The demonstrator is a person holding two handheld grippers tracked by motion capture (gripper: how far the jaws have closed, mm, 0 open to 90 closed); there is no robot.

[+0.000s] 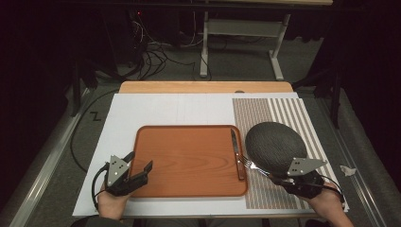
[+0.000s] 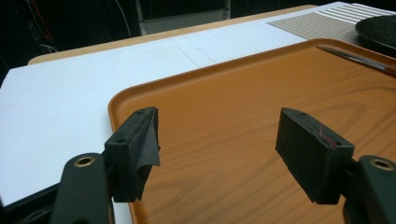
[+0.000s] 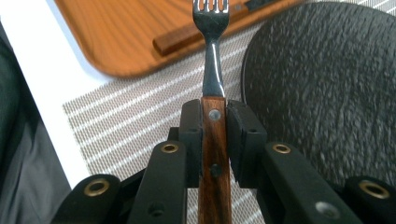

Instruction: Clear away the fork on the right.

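Wood-grain orange, the tray [image 1: 189, 161] lies in the middle of the white sheet on the counter [image 1: 142, 111], and the left gripper [image 1: 140, 169] hovers at its near-left corner with jaws wide apart and nothing between them. Along the tray's right edge lies a knife [image 1: 237, 153] with a wooden handle, blade pointing away from the person; judging by that, one piece of cutlery is already placed. Just right of the knife, the fork [image 1: 251, 165] is clamped by its wooden handle in the right gripper [image 1: 279, 178], tines aimed toward the tray's rim and over the striped placemat [image 1: 288, 113]. It looks to be in transit, either going onto the tray beside the knife or coming off it, so that step is unfinished. A dark textured plate [image 1: 275, 146] sits on the placemat, touching nothing on the tray.

Whether the fork's tines rest on the mat or hang just above it cannot be told. The fork handle's end is hidden inside the jaws, and the near edge of the plate is covered by the right gripper's grey top piece.
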